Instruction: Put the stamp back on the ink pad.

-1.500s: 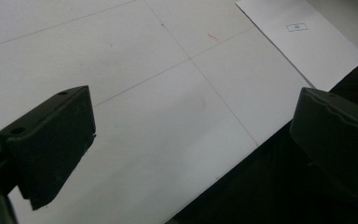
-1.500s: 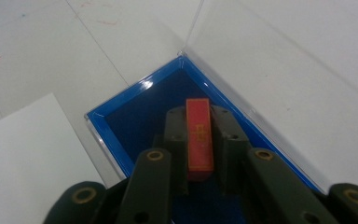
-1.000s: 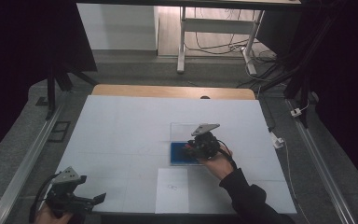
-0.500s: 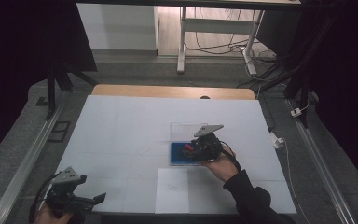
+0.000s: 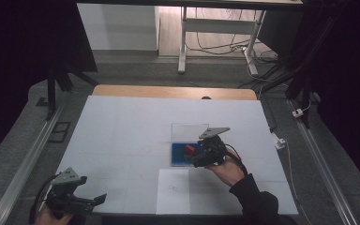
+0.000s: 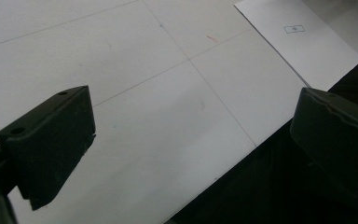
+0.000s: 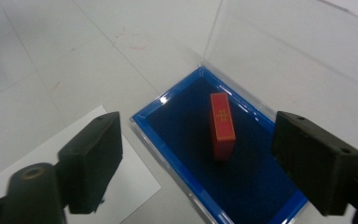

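red block [image 7: 223, 125]: red-orange, thin gold border line and a small gold emblem on its top face
box tray [image 7: 177, 135]: deep blue lining, brighter blue rim
box lid [image 7: 303, 60]: clear, colourless
paper sheet [image 5: 173, 191]: white, with a tiny dark outlined mark near its middle
table top [image 5: 122, 136]: pale grey-white, crossed by thin grey grid lines, a few faint reddish scuffs
table's far edge [image 5: 168, 91]: light wood brown
right gripper [image 7: 200, 154]: black jaws
left gripper [image 6: 186, 140]: black jaws
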Tool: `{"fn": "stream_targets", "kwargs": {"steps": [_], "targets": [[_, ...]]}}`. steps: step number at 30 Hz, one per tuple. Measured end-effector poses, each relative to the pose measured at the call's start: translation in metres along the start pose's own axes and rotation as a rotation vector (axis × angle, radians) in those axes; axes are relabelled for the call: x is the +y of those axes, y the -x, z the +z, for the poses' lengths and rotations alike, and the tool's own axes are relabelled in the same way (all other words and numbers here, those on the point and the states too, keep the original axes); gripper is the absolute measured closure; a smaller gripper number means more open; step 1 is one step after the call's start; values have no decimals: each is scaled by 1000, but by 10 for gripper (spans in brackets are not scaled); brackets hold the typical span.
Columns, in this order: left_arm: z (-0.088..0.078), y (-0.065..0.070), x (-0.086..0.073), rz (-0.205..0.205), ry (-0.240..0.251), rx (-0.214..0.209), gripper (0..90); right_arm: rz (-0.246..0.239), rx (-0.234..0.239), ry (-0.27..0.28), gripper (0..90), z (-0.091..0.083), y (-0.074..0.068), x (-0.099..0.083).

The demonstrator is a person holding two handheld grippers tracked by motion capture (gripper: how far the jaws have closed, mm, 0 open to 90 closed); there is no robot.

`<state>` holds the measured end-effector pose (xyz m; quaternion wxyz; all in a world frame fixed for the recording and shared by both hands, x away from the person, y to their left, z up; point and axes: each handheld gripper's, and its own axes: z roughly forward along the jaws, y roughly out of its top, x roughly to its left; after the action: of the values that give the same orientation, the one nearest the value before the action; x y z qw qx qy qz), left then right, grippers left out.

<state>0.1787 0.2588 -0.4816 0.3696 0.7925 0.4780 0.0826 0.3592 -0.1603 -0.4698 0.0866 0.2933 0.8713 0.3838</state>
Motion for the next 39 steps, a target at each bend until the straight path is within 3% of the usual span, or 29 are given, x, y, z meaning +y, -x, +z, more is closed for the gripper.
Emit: {"fn": "stream_targets", "kwargs": {"steps": [7, 13, 18, 39], "targets": [[0, 0, 0, -4, 1, -1, 2, 4, -16, -8, 38, -8, -3, -3], [0, 0, 0, -4, 1, -1, 2, 5, 4, -7, 1, -13, -5, -5], [0, 0, 0, -4, 1, 0, 2, -21, -12, -9, 0, -20, -11, -9], [0, 0, 0, -6, 0, 1, 1, 3, -26, 29, 0, -56, -21, -30]]}}
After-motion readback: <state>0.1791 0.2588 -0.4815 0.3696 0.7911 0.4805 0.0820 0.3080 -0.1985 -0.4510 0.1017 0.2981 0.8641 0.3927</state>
